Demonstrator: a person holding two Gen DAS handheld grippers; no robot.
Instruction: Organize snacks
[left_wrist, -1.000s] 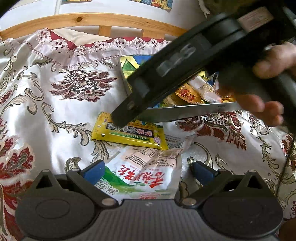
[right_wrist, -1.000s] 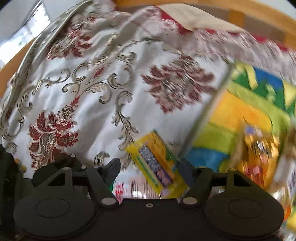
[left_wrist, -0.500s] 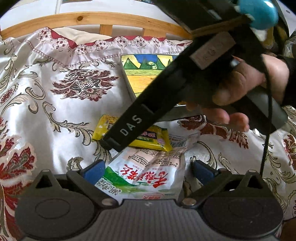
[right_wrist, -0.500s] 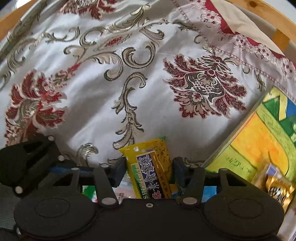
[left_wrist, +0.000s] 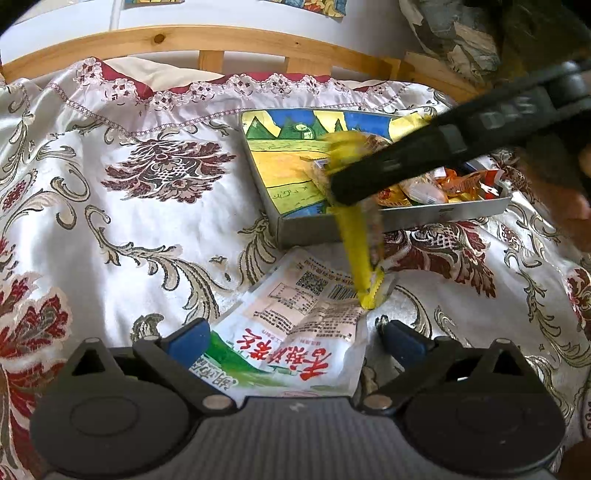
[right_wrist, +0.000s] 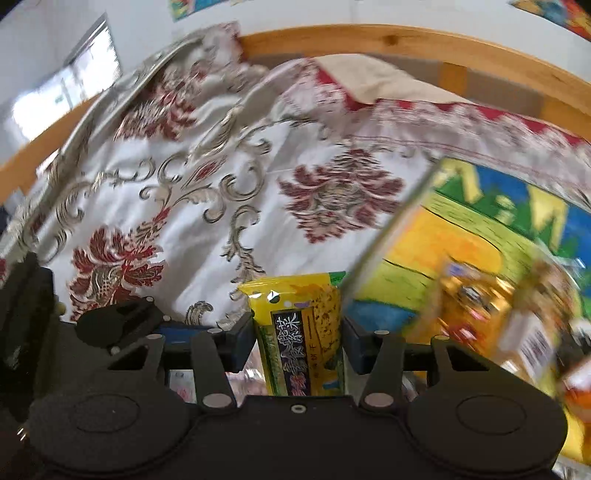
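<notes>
Blurred snack box (right_wrist: 461, 236) contents unreadable; right gripper (right_wrist: 299, 332), just closing, pinches yellow seaweed packet (right_wrist: 303, 332); left gripper (left_wrist: 291, 338) spread around white pouch (left_wrist: 295, 332).

We read large red Chinese characters, seen upside down, on the white and green plastic snack pouch (left_wrist: 295, 339) lying on the cloth; above them it carries a QR code, a barcode and a table of small print too fine for us to make out. On the black gripper arm (left_wrist: 461, 147) crossing the left wrist view we read "DAS". The yellow foil snack packet (right_wrist: 301, 332) bears a dark label with white Chinese characters.
</notes>
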